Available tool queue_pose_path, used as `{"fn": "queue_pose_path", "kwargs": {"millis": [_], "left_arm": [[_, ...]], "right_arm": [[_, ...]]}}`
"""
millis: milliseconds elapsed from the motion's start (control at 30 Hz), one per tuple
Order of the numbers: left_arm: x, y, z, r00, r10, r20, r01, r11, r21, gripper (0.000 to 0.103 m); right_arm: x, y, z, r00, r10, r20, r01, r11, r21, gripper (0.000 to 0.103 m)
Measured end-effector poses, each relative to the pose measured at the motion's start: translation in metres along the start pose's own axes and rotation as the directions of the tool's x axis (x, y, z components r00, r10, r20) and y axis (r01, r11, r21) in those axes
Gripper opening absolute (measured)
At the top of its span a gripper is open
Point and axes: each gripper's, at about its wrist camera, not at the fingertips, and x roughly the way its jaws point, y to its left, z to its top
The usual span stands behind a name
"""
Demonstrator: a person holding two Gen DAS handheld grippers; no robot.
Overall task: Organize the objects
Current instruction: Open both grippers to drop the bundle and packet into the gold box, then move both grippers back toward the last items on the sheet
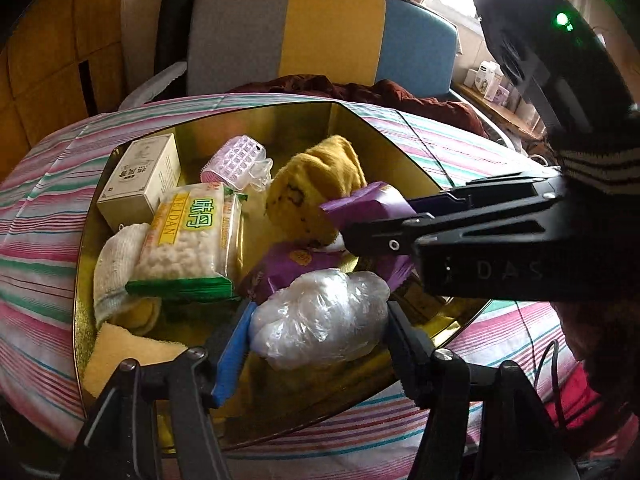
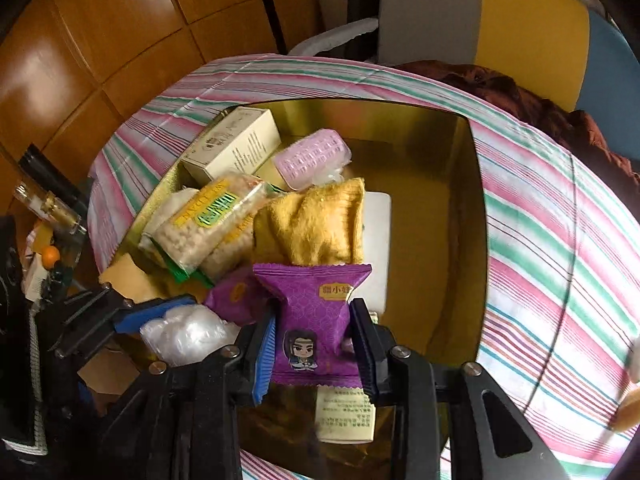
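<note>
I have both grippers over the gold box (image 2: 472, 208), which sits on the striped cloth (image 2: 560, 240). My right gripper (image 2: 314, 354) has its jaws closed on a purple snack packet (image 2: 316, 312), gripped by its sides and upright above the near part of the box. My left gripper (image 1: 318, 334) pinches a clear plastic bag (image 1: 320, 316) at the near edge. I judge both are held for sorting; the rice-cracker pack (image 1: 188, 236), cream carton (image 1: 140, 178) and yellow cloth (image 1: 316, 184) crowd the left, leaving the far right bare
</note>
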Motion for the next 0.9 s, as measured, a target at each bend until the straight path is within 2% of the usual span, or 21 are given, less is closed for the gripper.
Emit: {"fn": "queue_pose_path", "kwargs": {"millis": [100, 167, 367, 533, 700, 833, 900], "left_arm": [[0.000, 0.003, 0.001, 1.000, 0.003, 0.000, -0.003, 1.000, -0.004, 0.073], [-0.001, 0.005, 0.001, 1.000, 0.003, 0.005, -0.003, 1.000, -0.013, 0.075], [-0.003, 0.008, 0.000, 1.000, 0.011, 0.004, -0.011, 1.000, -0.027, 0.075], [-0.014, 0.006, 0.004, 0.999, 0.021, 0.045, -0.020, 0.999, -0.024, 0.075], [-0.028, 0.006, 0.012, 0.994, 0.064, 0.086, -0.060, 0.997, -0.044, 0.077], [-0.043, 0.005, 0.018, 0.983, 0.119, 0.137, -0.113, 0.992, -0.050, 0.080], [-0.049, 0.005, 0.022, 0.978, 0.142, 0.156, -0.135, 0.989, -0.054, 0.083]], "right_arm": [[0.001, 0.006, 0.000, 0.999, 0.038, -0.016, -0.039, 0.999, -0.022, 0.038], [-0.001, 0.007, -0.001, 0.998, 0.062, -0.008, -0.062, 0.998, -0.011, 0.045], [-0.013, -0.005, -0.006, 0.997, 0.073, 0.031, -0.075, 0.995, 0.061, 0.046], [-0.038, -0.011, -0.012, 0.993, 0.066, 0.102, -0.075, 0.993, 0.093, 0.048], [-0.058, -0.013, -0.017, 0.986, -0.005, 0.167, -0.016, 0.992, 0.123, 0.051], [-0.068, -0.009, -0.024, 0.974, -0.100, 0.202, 0.074, 0.988, 0.132, 0.061], [-0.071, -0.008, -0.027, 0.969, -0.125, 0.213, 0.097, 0.986, 0.136, 0.062]]}}
